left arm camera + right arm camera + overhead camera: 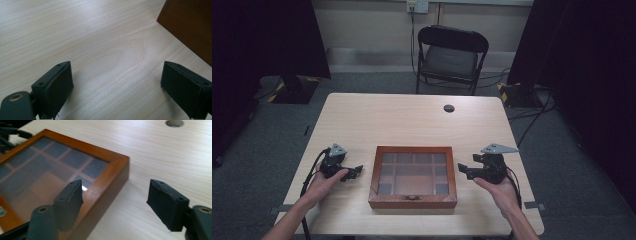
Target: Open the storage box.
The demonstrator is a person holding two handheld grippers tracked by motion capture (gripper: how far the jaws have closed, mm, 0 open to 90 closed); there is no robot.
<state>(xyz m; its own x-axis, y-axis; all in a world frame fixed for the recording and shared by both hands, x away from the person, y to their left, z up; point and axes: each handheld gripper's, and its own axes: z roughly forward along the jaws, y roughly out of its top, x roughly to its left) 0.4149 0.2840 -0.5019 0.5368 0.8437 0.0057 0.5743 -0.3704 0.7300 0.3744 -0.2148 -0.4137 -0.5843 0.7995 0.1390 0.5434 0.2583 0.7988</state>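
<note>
**2 grippers waiting beside the wooden box**

While the wooden box [413,176] is lying closed in the middle of the table [412,115], near the person's edge, the left gripper [356,171] is resting just beside its left wall, jaws standing wide with nothing between them. The right gripper [462,170] is hovering close to the right wall, and its jaws are standing apart above the box's right edge without gripping anything. Through the glass lid, several compartments are showing.

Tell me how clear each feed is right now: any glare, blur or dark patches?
High view: table evenly lit, surroundings dark, slightly soft. Left gripper view: sharp wood grain, fingers dark, soft shadows beneath. Right gripper view: hazy reflection on the wooden box glass lid, near fingers slightly blurred.
</note>
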